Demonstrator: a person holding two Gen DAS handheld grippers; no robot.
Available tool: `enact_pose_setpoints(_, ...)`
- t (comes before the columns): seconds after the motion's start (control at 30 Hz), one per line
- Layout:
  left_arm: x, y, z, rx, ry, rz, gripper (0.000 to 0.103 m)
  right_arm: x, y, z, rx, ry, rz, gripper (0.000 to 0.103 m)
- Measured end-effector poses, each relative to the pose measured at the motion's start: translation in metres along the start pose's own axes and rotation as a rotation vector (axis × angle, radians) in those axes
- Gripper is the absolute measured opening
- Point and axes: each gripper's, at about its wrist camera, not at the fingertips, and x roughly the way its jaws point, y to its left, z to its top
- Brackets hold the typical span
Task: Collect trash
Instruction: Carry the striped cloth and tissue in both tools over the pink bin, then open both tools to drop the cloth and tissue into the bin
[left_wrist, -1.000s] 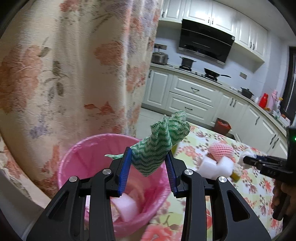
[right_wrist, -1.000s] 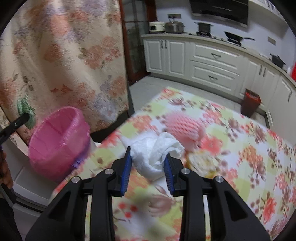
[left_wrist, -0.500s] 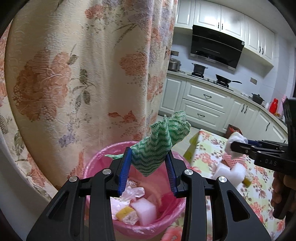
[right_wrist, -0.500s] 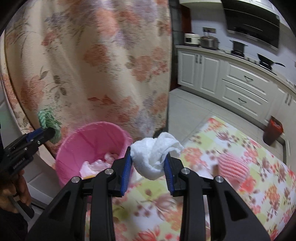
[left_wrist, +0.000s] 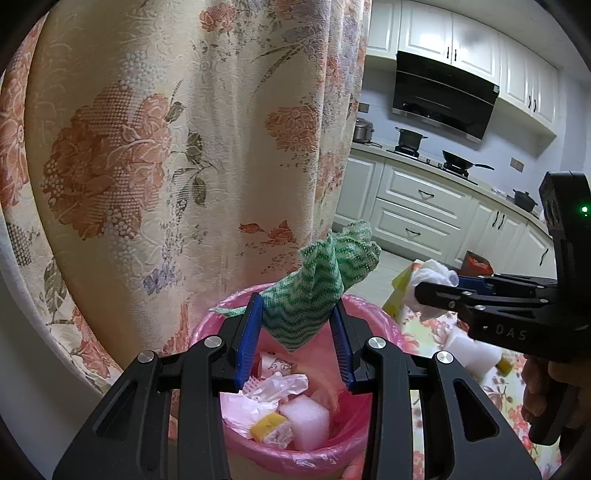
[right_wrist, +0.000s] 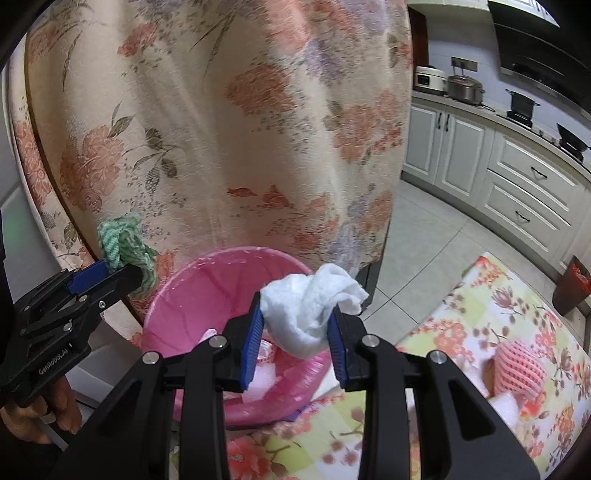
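In the left wrist view I am holding the left claw (left_wrist: 295, 339) clamped on the green cloth (left_wrist: 317, 284), its blue pads pressing both sides of the wad while the loose end is sticking up and away past the tips. The pink bin (left_wrist: 295, 413) is sitting directly below and just ahead of this claw, so the cloth is hanging over the opening, nearer the rim on the curtain (left_wrist: 166, 147) side; inside I am seeing a white sponge (left_wrist: 306, 417) and crumpled wrappers. The right claw (left_wrist: 428, 291) is coming in from the right edge, gripping the tissue (left_wrist: 436, 277), and I am judging it to be beside the bin and not over it yet. In the right wrist view I am gripping that tissue (right_wrist: 310, 306) between closed pads of the right claw (right_wrist: 295, 336), and the bin (right_wrist: 207, 291) is lying ahead and slightly left, with the tissue lined up above its near rim by the table (right_wrist: 461, 332) edge. The left claw (right_wrist: 122, 273) with the cloth (right_wrist: 122, 243) is showing at the far left of the bin. I am reckoning the left hand is the nearer one to a clean drop, needing only to let go, while the right wants a little more reach forward. A pink foam net (right_wrist: 517, 358) is waiting on the table.
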Motion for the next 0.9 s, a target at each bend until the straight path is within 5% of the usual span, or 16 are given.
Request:
enact_pose_setpoints(0.6, 0.004, 0.008, 0.001, -0.017, 0.003, 0.003, 0.036, 0.027, 0.019, 0.009, -0.036, 0.028, 0.048, 0.041)
enact_pose_setpoints(0.63, 0.004, 0.008, 0.001, -0.017, 0.004, 0.002, 0.038, 0.028, 0.019, 0.008, -0.039, 0.03, 0.049, 0.044)
enact_pose_setpoints(0.73, 0.004, 0.01, 0.001, -0.026, -0.002, 0.009, 0.065, 0.03, 0.019, 0.007, -0.039, 0.032, 0.042, 0.058)
enact_pose_setpoints(0.9, 0.006, 0.011, 0.001, -0.035, 0.003, 0.011, 0.066, 0.03, 0.013, 0.006, -0.028, 0.033, 0.025, 0.062)
